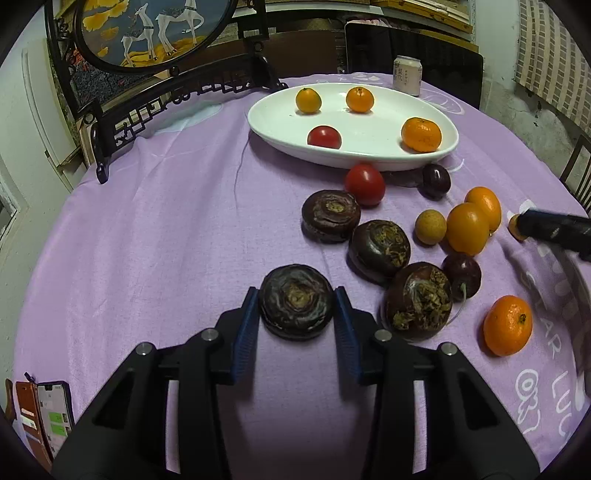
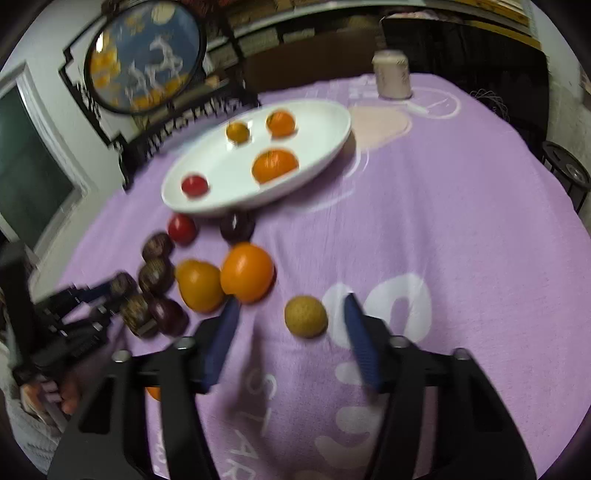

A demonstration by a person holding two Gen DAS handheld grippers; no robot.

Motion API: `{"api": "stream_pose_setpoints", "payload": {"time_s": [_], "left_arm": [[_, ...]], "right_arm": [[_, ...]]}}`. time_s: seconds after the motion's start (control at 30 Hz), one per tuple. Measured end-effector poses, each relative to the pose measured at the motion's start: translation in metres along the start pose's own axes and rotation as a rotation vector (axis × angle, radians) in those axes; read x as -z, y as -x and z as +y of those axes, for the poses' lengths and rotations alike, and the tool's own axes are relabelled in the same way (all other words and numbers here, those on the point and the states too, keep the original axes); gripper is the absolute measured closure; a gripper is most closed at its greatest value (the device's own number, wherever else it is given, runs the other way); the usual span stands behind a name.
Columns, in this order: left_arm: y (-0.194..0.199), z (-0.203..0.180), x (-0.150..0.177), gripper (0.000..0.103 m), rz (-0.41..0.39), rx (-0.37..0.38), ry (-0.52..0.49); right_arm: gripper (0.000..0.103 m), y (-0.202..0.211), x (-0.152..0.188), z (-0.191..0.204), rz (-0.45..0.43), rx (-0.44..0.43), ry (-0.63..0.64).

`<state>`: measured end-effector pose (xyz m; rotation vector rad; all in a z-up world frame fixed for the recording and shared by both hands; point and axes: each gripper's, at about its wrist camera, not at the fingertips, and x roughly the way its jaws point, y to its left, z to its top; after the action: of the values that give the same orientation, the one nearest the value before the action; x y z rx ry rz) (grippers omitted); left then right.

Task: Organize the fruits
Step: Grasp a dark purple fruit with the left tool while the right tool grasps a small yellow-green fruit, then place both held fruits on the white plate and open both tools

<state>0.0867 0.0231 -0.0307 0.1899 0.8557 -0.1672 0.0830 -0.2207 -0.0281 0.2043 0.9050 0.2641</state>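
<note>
My left gripper (image 1: 296, 306) is shut on a dark water chestnut (image 1: 295, 301) on the purple cloth, with a blue pad pressed to each side. My right gripper (image 2: 291, 301) is open around a small tan fruit (image 2: 306, 316), and there is a gap at both pads. The left wrist view shows only one of its fingers (image 1: 546, 227), at the right edge. A white oval plate (image 1: 266, 125) at the back holds three oranges and a red tomato (image 1: 324, 137). Loose on the cloth lie more water chestnuts (image 1: 379, 246), oranges (image 1: 467, 229), a tomato (image 1: 365, 184) and dark plums (image 1: 436, 180).
A drink can (image 1: 407, 75) stands behind the plate. A round painted screen (image 1: 155, 29) on a black stand fills the back left. A phone in a brown case (image 1: 48, 417) lies at the table's near left edge. A mandarin (image 1: 508, 325) sits near right.
</note>
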Motion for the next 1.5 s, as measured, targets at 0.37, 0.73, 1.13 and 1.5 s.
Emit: {"api": "stream_pose_setpoints", "payload": {"time_s": [0.37,0.73,1.13,1.5], "left_arm": [[0.004,0.005,0.001,0.062,-0.009,-0.009,0.021],[0.015,0.017,-0.044,0.062,-0.061,0.001,0.074],[-0.053,0.009,-0.143,0.061,-0.064,0.033,0.143],[-0.074,0.009,-0.148,0.052,-0.053,0.058,0.136]], "right_arm": [[0.078,0.004,0.004,0.009,-0.035,0.059,0.06],[0.078,0.019,-0.023,0.002,-0.086,-0.068,-0.028],[0.078,-0.036,-0.117,0.047,-0.072,-0.14,0.01],[0.054,-0.043,-0.11,0.054,-0.099,-0.118,0.075]]}}
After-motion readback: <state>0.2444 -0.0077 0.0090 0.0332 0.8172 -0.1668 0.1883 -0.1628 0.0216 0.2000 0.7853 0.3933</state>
